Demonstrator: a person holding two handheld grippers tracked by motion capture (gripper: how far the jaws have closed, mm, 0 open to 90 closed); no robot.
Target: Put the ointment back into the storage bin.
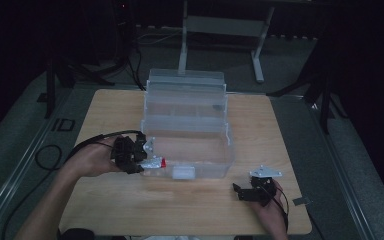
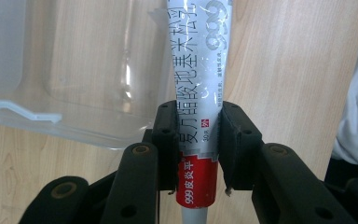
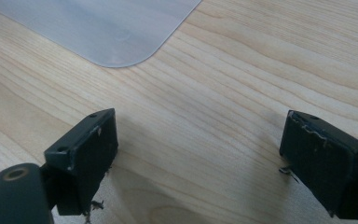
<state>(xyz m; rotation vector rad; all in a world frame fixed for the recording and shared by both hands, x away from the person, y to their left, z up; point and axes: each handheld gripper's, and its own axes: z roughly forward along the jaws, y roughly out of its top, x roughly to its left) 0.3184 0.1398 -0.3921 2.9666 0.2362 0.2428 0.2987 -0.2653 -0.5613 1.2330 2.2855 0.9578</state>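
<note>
My left gripper [image 1: 139, 159] pinches a tube [image 1: 152, 163] of ointment, jaws pressed onto its body just above the red band, at the front left corner of the clear box [image 1: 187, 131]. I judge the step in hand to be carrying the tube into the box. To do that well I would keep the pinch firm, since the tube is soft and slick, lift enough for its end to clear the front wall, then bring it over the open lower bay and lower it before letting go. In the left gripper view the tube [image 2: 199, 93] runs straight up between the jaws, its far end reaching past the box's corner [image 2: 98, 70] over bare table [image 2: 284, 70].

My right gripper [image 1: 252, 191] rests on the table near the front right corner of the box, jaws spread wide and holding nothing. In its own view there is wood grain [image 3: 242, 93] between them and a rounded clear corner [image 3: 112, 32] beyond.
</note>
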